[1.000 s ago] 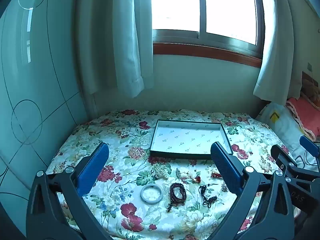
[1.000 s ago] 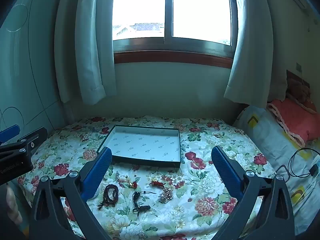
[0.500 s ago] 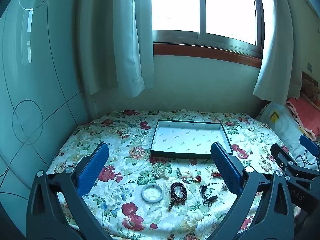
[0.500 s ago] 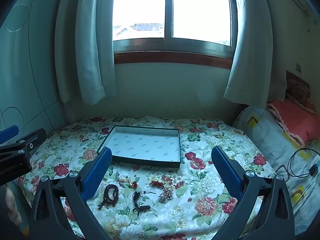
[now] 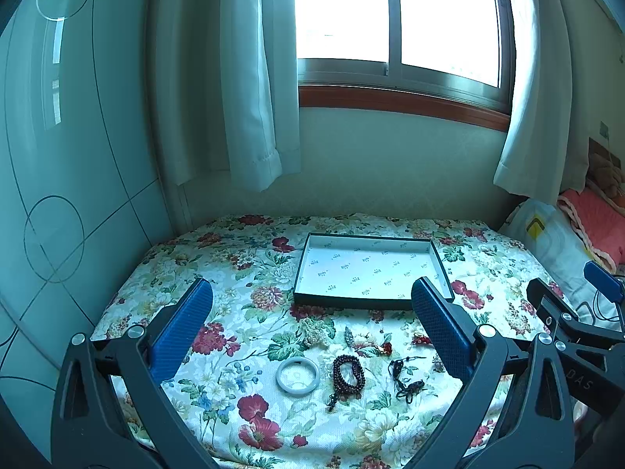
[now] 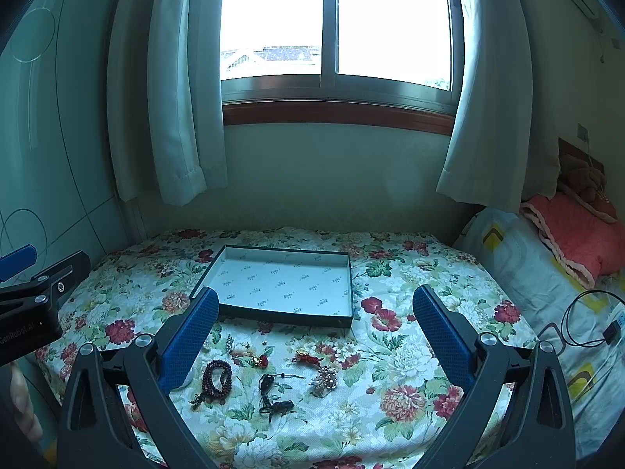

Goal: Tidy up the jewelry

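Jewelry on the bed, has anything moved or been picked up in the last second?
Nothing visibly changed. The bangle, bead bracelet and other pieces lie on the bedspread as before, in front of the empty tray. The left gripper and right gripper stay open above the bed, holding nothing.

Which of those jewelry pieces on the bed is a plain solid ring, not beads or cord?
The pale bangle, leftmost in the row. Beside it lie the dark bead bracelet and a black cord pendant.
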Demonstrator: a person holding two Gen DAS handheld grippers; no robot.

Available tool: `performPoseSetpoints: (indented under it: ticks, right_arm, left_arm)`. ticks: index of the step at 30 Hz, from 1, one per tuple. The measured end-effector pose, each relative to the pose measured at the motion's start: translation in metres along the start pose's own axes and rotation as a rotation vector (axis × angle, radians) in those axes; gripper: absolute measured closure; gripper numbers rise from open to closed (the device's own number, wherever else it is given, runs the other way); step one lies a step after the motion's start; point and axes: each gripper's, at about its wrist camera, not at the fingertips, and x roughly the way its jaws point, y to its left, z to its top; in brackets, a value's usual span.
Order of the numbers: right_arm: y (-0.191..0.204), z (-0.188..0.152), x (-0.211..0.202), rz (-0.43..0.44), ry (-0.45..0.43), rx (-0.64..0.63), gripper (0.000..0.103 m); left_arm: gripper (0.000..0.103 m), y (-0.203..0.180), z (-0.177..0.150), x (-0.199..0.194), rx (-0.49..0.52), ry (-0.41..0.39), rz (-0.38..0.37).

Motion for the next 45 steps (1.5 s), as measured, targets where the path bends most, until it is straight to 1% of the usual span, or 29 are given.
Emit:
performPoseSetpoints:
  ticks: [7,10,45]
  right_arm:
    - [0.0001,-0.0004,-0.0008,0.001,-0.002,0.001,0.004]
    - [0.0003,0.0017,-0.0010,0.000,-0.005,0.000,0.004]
    - [0.0006,0.0006,-0.0017,-0.001,-0.007,-0.001,0.004]
  left_arm:
    - [0.002,0.0008,0.0014,0.0011,0.000,-0.001,0.000]
    - [0.002,0.0013,0.0057,-0.0043,0.002,-0.004,0.002]
    - [0.002,-0.0033,0.0059,-0.0052,0.007,-0.003,-0.001]
